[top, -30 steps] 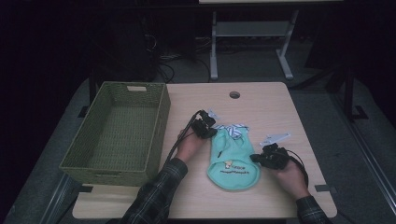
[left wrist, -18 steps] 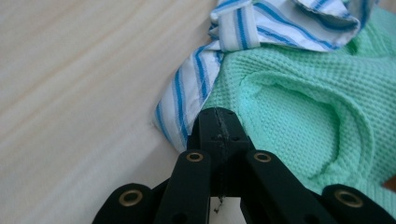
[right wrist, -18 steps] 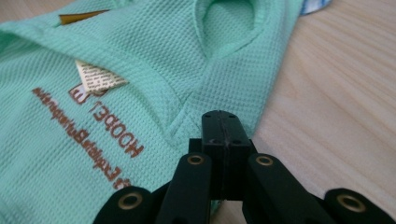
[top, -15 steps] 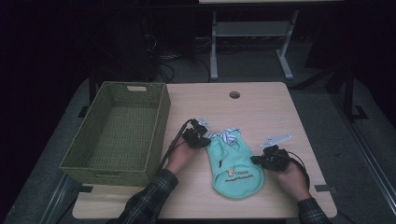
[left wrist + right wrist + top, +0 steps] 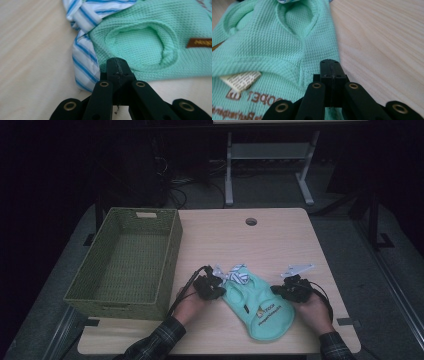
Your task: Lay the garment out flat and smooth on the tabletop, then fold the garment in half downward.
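Note:
A small mint-green knitted shirt (image 5: 260,307) with a blue-and-white striped collar (image 5: 237,274) lies flat on the wooden table (image 5: 250,250), near the front edge. My left gripper (image 5: 216,287) is shut on the shirt's left edge beside the collar. In the left gripper view its jaws (image 5: 117,65) meet where the green knit (image 5: 150,37) joins the striped cloth (image 5: 85,57). My right gripper (image 5: 280,291) is shut on the shirt's right edge. In the right gripper view its jaws (image 5: 330,66) pinch the knit hem (image 5: 274,45) near a white label (image 5: 240,80).
An empty green woven basket (image 5: 172,255) stands at the table's left side, close to my left hand. A round cable hole (image 5: 251,221) sits at the table's back middle. Bare tabletop lies behind and to the right of the shirt. A metal stand (image 5: 270,155) is on the floor beyond.
Both grippers have drawn back toward the table's front edge, and the shirt has slid with them. The left gripper moved farthest, from beside the collar's far side to nearer the person.

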A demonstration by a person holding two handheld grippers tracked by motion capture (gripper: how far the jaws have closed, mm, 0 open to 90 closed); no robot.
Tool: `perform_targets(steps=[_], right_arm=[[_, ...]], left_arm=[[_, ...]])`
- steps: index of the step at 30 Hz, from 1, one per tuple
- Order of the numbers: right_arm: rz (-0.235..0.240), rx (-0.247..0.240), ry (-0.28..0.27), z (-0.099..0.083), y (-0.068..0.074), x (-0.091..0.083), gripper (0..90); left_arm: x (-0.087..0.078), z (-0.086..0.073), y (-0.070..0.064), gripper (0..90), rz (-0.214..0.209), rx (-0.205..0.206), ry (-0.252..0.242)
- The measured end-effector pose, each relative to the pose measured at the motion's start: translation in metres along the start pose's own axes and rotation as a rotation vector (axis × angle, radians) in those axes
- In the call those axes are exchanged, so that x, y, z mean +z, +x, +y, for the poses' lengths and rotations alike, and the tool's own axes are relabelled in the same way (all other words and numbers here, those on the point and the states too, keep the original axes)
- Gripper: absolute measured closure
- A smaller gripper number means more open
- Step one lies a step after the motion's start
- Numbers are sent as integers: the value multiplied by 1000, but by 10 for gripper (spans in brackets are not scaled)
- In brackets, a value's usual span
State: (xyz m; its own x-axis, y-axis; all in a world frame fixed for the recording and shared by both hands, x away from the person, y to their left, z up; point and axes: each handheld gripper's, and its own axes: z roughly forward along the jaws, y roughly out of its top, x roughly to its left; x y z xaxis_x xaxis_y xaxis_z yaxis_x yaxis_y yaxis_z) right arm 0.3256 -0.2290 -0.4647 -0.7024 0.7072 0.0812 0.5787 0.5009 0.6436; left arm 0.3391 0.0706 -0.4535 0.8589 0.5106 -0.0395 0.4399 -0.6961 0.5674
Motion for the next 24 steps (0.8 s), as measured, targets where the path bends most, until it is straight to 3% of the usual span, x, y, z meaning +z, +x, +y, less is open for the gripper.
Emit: perform_targets(steps=[3, 5, 9, 13, 22, 24], right_arm=[[-2, 0, 1, 0, 1, 0, 898], [-1, 0, 0, 0, 1, 0, 898], [4, -6, -7, 1, 1, -1, 898], [25, -10, -32, 4, 5, -3, 898], [63, -50, -54, 10, 24, -6, 898], [77, -57, -58, 11, 28, -4, 898]], left_arm=[[-1, -1, -3, 897, -13, 7, -8], [-4, 0, -2, 896, -31, -13, -38], [-11, 1, 1, 850, -23, -20, -67], [-20, 0, 11, 712, 4, -59, -113], [-16, -4, 26, 478, 37, -109, -122], [-12, -5, 27, 465, 21, -110, -110]])
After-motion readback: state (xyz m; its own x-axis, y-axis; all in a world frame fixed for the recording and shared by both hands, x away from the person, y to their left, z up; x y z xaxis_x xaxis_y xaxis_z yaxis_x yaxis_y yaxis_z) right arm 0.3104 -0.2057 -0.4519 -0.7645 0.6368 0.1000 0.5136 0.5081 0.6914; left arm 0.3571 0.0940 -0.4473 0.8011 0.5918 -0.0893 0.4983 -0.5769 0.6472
